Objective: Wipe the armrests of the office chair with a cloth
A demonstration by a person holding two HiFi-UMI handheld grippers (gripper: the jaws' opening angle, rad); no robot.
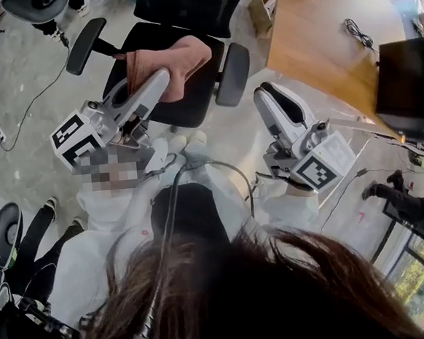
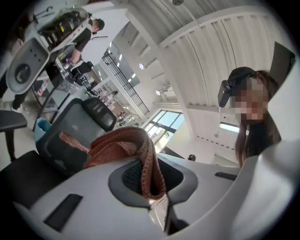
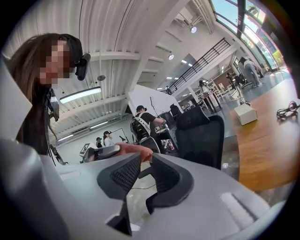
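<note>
We found the left tool [image 1: 160, 80] clamped on a fold of the pink knitted cloth [image 1: 181, 58], held above the office chair [image 1: 192, 101] between its armrests [image 1: 84, 45]. The right tool [image 1: 270, 95] stood narrowly apart, empty. We judged the cloth light, soft and limp, best gripped by a bunched fold.

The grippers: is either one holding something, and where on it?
The left gripper pinches the salmon cloth by a folded edge between its fingers; the rest bunches beyond them. The right gripper holds nothing, fingers apart.
</note>
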